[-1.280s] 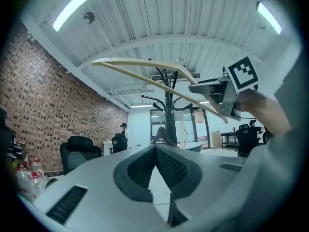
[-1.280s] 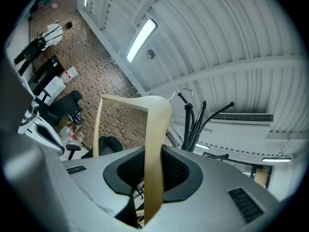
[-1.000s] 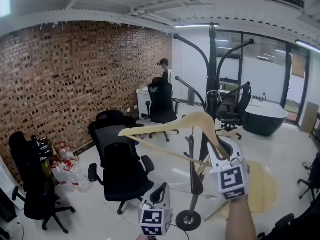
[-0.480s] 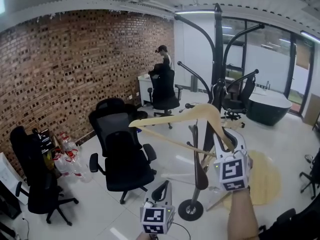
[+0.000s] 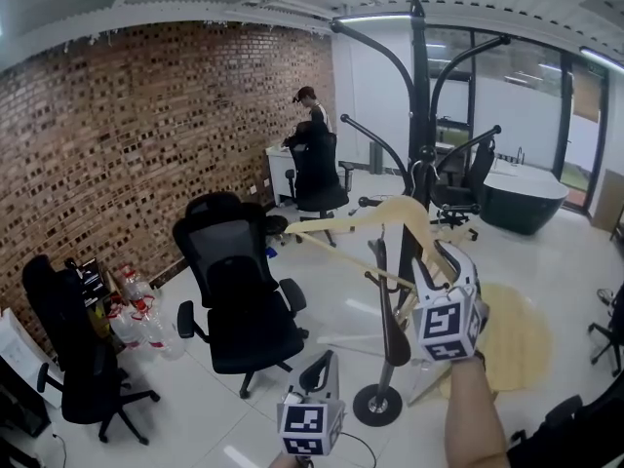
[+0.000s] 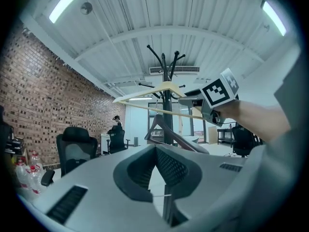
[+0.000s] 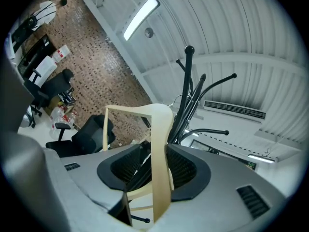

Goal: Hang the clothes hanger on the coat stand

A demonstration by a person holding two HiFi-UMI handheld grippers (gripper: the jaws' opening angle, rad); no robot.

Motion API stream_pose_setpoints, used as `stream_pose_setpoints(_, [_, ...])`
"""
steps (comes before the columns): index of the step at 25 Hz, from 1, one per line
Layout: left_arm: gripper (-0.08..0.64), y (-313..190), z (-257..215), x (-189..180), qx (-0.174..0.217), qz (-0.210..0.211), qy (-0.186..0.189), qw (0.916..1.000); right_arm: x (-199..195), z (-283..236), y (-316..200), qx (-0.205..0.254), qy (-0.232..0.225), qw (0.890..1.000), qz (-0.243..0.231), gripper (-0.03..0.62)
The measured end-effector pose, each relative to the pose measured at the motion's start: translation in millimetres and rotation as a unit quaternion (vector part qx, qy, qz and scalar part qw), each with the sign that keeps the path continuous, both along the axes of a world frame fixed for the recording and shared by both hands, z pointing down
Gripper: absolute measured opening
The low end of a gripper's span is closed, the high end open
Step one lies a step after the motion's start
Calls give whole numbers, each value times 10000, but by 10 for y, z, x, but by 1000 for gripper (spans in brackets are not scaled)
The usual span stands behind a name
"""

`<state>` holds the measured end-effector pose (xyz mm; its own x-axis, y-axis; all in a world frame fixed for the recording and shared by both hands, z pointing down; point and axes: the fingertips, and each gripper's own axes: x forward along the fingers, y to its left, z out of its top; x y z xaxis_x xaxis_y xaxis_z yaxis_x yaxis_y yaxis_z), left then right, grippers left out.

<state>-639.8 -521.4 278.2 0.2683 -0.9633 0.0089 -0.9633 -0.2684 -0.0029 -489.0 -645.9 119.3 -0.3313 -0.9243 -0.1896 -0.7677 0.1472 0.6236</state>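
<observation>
Hanger's slid right and in toward the pole since a second ago, and the right gripper [image 5: 434, 263] went with it. That gripper is clamped on the pale wooden clothes hanger [image 5: 363, 218]; in the right gripper view the wood [image 7: 161, 129] runs straight up between the two pads. The left gripper [image 5: 318, 376] sits low and near, pinched closed with nothing in it, well apart from the hanger.

The hanger is up in the air, tilted, its long end pointing left toward the brick wall [image 5: 136, 135] and its hook end right at the black coat stand [image 5: 417, 96]. Can't tell if the hook is over any arm of it. A dark hanger [image 5: 392, 331] hangs lower down on the stand.

Further out: black office chairs [image 5: 239, 300] to the left, some water bottles [image 5: 132, 310] by the wall, and a person [image 5: 310, 107] at a desk at the far end.
</observation>
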Motion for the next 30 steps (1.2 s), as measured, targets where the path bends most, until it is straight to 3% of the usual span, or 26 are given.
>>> stream_pose_setpoints(3, [17,102,159,46,67,68,-52,9999,57,210,126,21,-115,9999,-37,175])
stream_pose_setpoints(9, [17,64,-128,149,110,93,-50,9999,127,122,440,-59,-649,9973,-335,198])
stream_pose_setpoints(15, [17,110,164,200,85,161,-29,9998,142,802,842,-683,-1298,9877,-541,6])
stream_pose_setpoints(18, [17,116,284,243,7,176,38,9998,197,1016,934,-939,-1722,9792,-525,5])
stream_pose_setpoints(25, [15,92,280,429,213,216,31,9995,401,1411,1030,-1238,-2118,9689,-331,3])
stream_pose_setpoints(30, [17,67,479,509,242,258,4,9994,313,1778,1116,-1438,-2141,9655,-357,3])
